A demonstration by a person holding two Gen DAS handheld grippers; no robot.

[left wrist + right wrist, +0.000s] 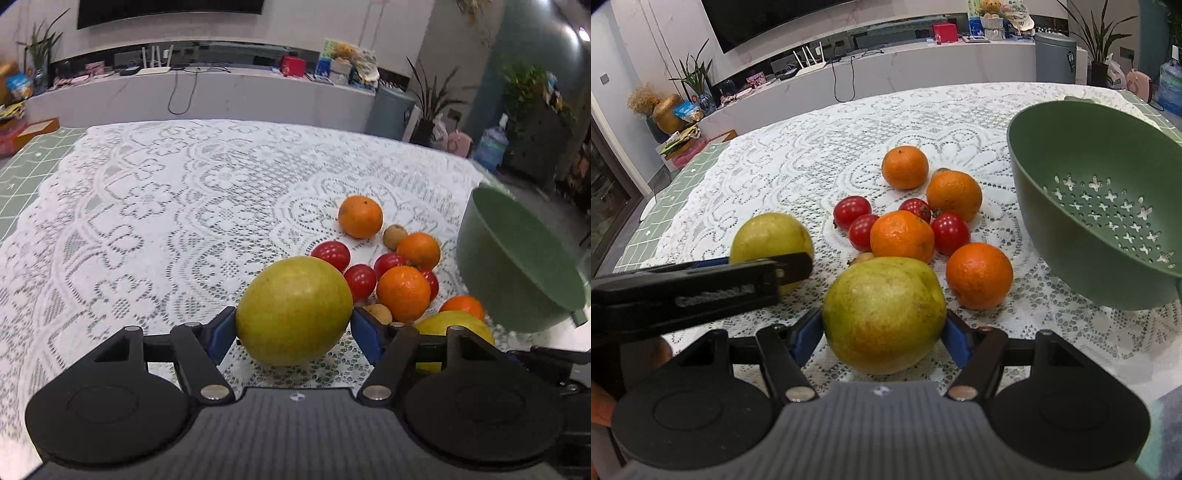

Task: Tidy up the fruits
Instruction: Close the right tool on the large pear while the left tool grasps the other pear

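Note:
My left gripper (293, 321) is shut on a round yellow-green fruit (293, 310), blue pads pressed to both its sides just over the lace cloth. In the right wrist view this gripper (798, 264) crosses from the left in front of that fruit (768, 236). My right gripper (884, 325) is shut on a bigger yellow-green fruit with an orange blush (882, 314). Beyond lie several oranges (902, 236) and several cherry tomatoes (852, 211). A green colander (1108, 280) stands empty at the right.
A white lace cloth (147, 221) covers the table over a green grid mat (22, 173). Two small brown fruits (394, 236) lie among the oranges. The colander (491, 266) sits near the table's right edge. A low counter with clutter runs behind.

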